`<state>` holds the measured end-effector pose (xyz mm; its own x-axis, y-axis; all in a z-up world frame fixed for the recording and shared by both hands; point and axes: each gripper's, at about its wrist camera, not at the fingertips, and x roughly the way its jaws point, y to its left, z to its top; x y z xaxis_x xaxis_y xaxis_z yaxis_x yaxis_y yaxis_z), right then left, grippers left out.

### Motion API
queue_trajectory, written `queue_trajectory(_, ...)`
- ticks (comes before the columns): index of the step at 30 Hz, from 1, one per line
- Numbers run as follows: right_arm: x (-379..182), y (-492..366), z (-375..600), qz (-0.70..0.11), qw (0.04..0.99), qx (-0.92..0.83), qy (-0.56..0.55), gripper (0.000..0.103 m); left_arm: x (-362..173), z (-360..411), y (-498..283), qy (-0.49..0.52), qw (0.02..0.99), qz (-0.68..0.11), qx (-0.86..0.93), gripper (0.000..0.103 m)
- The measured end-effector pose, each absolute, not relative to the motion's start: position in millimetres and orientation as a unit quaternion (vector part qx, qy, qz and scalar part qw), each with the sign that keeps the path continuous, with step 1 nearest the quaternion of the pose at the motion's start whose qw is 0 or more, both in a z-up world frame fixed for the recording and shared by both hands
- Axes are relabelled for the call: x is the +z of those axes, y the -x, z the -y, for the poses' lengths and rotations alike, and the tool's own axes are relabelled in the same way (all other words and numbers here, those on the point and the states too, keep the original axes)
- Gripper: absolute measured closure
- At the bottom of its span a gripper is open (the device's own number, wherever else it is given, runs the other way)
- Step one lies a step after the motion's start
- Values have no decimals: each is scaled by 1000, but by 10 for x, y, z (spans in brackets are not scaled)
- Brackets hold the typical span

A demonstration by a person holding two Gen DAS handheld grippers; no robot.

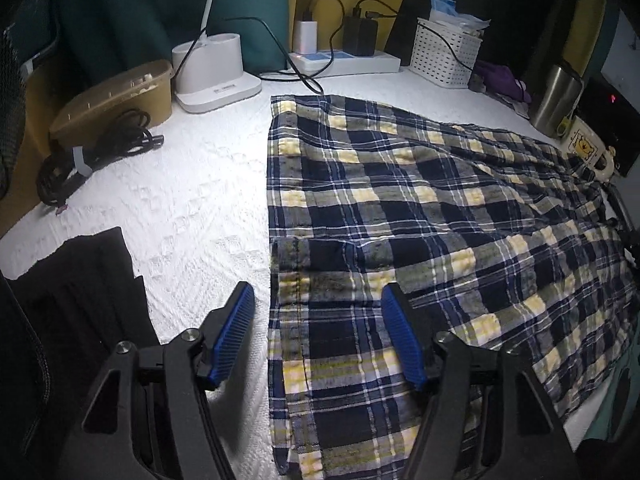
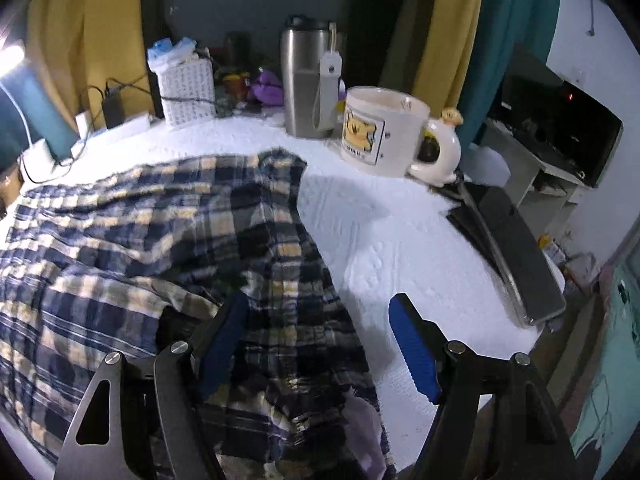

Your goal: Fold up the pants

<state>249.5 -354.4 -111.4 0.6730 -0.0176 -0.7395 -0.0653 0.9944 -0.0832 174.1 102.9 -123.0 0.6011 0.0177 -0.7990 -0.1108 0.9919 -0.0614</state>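
Note:
Plaid pants (image 1: 440, 200) in navy, white and yellow lie spread flat on a white textured cover (image 1: 192, 200). My left gripper (image 1: 318, 287) is open and hovers over the pants' near left hem edge, with its left finger over the white cover and its right finger over the cloth. In the right wrist view the pants (image 2: 140, 220) are rumpled, with a fold running toward the camera. My right gripper (image 2: 320, 297) is open. Plaid cloth lies between its fingers and against the left pad, while the right pad (image 2: 416, 356) stands clear over the cover (image 2: 380, 232).
Along the back stand a lamp base (image 1: 216, 76), power strip (image 1: 348, 62), white basket (image 1: 444, 56), steel tumbler (image 2: 304, 80) and bear mug (image 2: 380, 132). A brown box (image 1: 116, 96) and coiled cable (image 1: 92, 152) sit left; black cloth (image 1: 80, 300) near left; a black flat device (image 2: 508, 248) right.

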Motion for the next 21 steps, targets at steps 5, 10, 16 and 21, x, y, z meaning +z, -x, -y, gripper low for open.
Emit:
queue_trajectory(5, -1178, -2491, 3629, -413, 909, -6, 47, 28, -1200, -1094, -1691, 47, 896, -437, 61, 53)
queue_trajectory(10, -942, -2321, 3595, -383, 922, 10, 53, 28, -981, -1110, -1496, 67, 910, -405, 57, 52)
queue_trajectory(16, -772, -1977, 3402, -361, 929, 47, 65, 27, -832, -908, -1171, 71, 922, -380, 21, 39)
queue_trajectory(21, -792, -1656, 3211, -355, 928, 72, 83, 16, -881, -748, -919, 63, 924, -378, -2, 29)
